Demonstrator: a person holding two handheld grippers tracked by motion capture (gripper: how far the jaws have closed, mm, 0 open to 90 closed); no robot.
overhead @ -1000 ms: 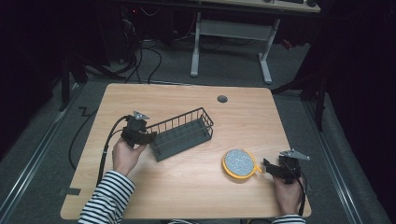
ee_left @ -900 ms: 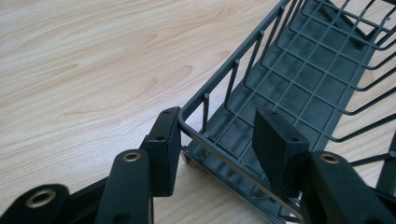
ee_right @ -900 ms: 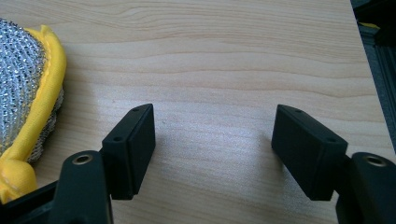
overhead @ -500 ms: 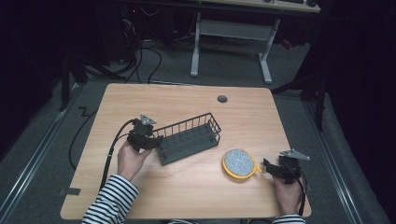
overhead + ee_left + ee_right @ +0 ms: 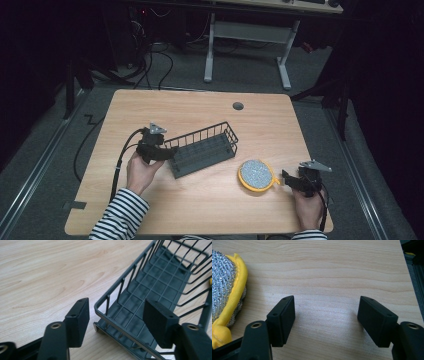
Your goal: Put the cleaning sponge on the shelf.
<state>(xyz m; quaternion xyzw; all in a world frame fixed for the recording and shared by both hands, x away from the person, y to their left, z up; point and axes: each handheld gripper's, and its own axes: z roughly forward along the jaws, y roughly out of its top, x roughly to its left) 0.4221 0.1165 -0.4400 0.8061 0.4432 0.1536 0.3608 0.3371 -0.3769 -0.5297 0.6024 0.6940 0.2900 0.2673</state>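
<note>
I'm opening my left tongs (image 5: 113,322) astride the wire basket (image 5: 202,150)'s corner rim; it's looking light, stiff, best pinched there. Right tongs (image 5: 325,320) are gaping, empty.

A light wooden table (image 5: 200,107) with rounded corners is lit from above, while the room around it is left in near darkness. A round grey cable port (image 5: 238,106) is set near its far edge. The floor (image 5: 60,150) is covered in grey carpet. Behind the table, the pale metal legs and crossbar of a second desk (image 5: 245,37) can be made out, and dark cables (image 5: 155,55) are strewn on the floor beside it. A black stand (image 5: 70,95) is seen at the left.
</note>
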